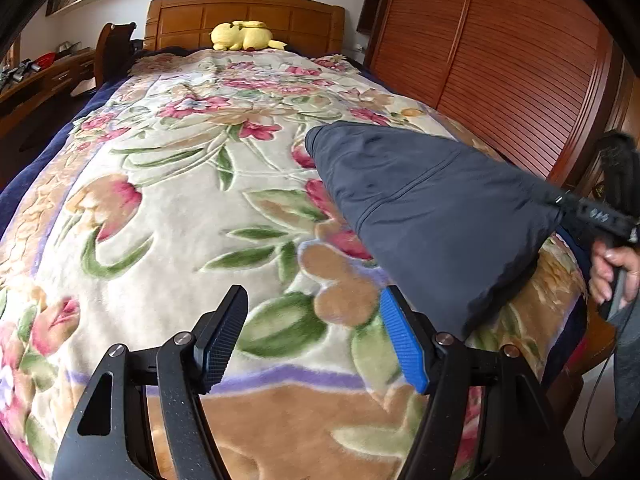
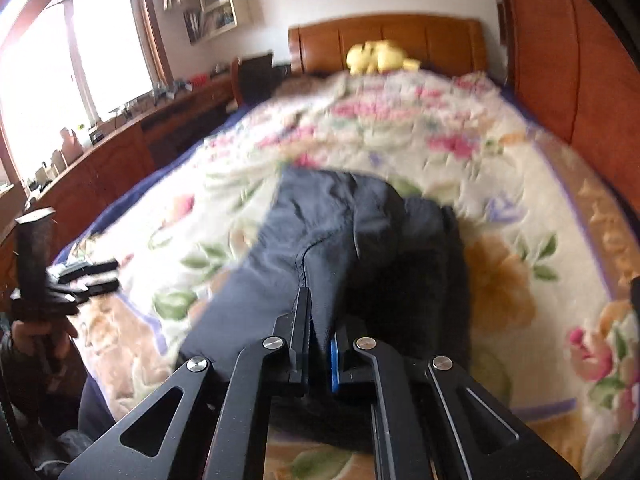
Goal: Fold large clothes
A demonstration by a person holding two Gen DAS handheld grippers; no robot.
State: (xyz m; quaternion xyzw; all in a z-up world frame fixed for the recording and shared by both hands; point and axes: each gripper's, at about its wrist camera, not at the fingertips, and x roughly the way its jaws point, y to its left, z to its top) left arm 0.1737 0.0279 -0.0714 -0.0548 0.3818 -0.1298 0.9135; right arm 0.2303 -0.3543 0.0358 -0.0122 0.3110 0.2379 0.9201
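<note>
1. Left wrist view. The left tongs [image 1: 312,332] are seen released, nothing between the pads, held over the floral blanket [image 1: 168,200] of the bed.
2. Same view. The dark garment [image 1: 432,216] is recorded to the right of the left tongs and a little beyond them. Its long axis runs from a far corner lying on the blanket to a near corner lifted at the right edge, where the right tongs [image 1: 562,202] are clenched on it.
3. Same view. The garment's lower hem hangs just beside the blue pad [image 1: 404,344], apparently not touching it.
4. Right wrist view. The right tongs [image 2: 320,340] are shown clenched on a fold of the garment [image 2: 320,232], which stretches straight ahead toward the headboard [image 2: 384,38].
5. Same view. The left tongs [image 2: 94,276] are noted well apart at the left, empty.
6. Judgement: the right hand is the nearer; a rightward reach by the left is judged necessary.
</note>
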